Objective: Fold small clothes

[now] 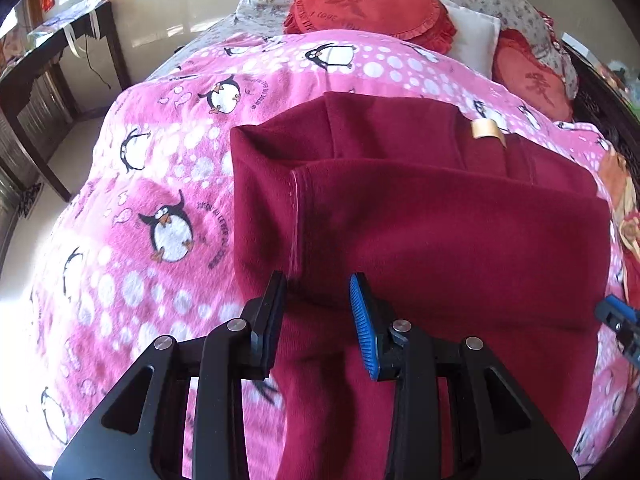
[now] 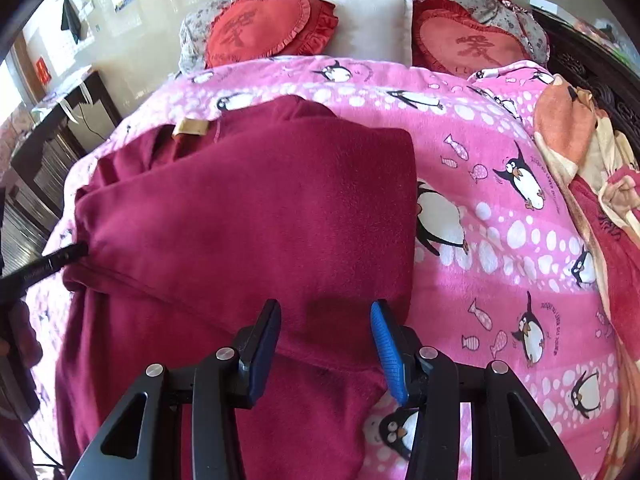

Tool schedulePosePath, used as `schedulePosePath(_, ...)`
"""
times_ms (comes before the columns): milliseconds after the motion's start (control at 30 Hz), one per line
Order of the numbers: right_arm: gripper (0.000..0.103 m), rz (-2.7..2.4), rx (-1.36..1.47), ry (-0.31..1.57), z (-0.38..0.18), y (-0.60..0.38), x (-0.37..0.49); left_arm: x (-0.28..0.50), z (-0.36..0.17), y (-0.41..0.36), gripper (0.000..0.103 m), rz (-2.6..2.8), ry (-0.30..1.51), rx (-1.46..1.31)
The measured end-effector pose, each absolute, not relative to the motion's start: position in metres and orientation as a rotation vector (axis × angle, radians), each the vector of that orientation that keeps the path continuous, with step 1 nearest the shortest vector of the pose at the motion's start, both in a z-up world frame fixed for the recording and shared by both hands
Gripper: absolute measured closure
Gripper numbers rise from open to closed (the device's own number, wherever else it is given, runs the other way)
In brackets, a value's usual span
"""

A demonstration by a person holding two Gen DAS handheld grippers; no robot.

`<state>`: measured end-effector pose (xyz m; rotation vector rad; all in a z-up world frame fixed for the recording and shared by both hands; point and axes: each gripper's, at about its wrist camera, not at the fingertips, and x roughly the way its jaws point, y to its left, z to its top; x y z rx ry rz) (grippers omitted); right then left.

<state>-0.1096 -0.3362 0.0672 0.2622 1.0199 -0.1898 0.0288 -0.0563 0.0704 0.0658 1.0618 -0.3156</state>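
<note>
Left wrist view: the left gripper (image 1: 318, 292) has its jaws apart, holding nothing, with the near edge of the folded layer of the dark red garment (image 1: 420, 220) lying just ahead of and between its fingertips. The garment rests on the pink penguin blanket (image 1: 160, 184), spreading ahead and to the right of this gripper. One layer is already turned over the rest, its hemmed edge running away from the left fingertip; a tan label (image 1: 486, 130) shows at the far side. The fold looks partly done, with more cloth trailing under the gripper toward the camera, so I judge at least one more fold remains.

Right wrist view: the right gripper (image 2: 324, 314) also has its jaws spread and empty, hovering over the garment's (image 2: 248, 208) near right part. The folded block lies ahead and to the left. Its long axis seems to run crosswise, left to right before both grippers, label end farthest away.
</note>
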Motion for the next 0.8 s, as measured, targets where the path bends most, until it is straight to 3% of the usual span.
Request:
schedulePosePath(333,0.055,-0.22,0.22,1.062,0.057,-0.327,-0.118,-0.038,0.083,-0.039,0.07,-0.339,1.065,0.058)
schedulePosePath(367,0.055,-0.209,0.235,1.049,0.063,-0.325,-0.121,-0.043,0.084,-0.038,0.063,-0.332,1.061,0.066)
schedulePosePath(400,0.055,-0.194,0.25,1.035,0.069,-0.324,-0.125,-0.048,0.085,-0.036,0.048,-0.327,1.057,0.068)
schedulePosePath(467,0.055,-0.173,0.262,1.018,0.08,-0.319,-0.133,-0.059,0.087,-0.031,0.035,-0.324,1.04,0.054)
schedulePosePath(700,0.054,-0.093,0.313,0.992,0.101,-0.305,-0.182,-0.083,0.095,-0.019,0.035,-0.341,1.047,0.015)
schedulePosePath(800,0.049,-0.072,0.347,0.996,0.101,-0.305,-0.205,-0.096,0.1,-0.01,0.035,-0.35,1.037,0.01)
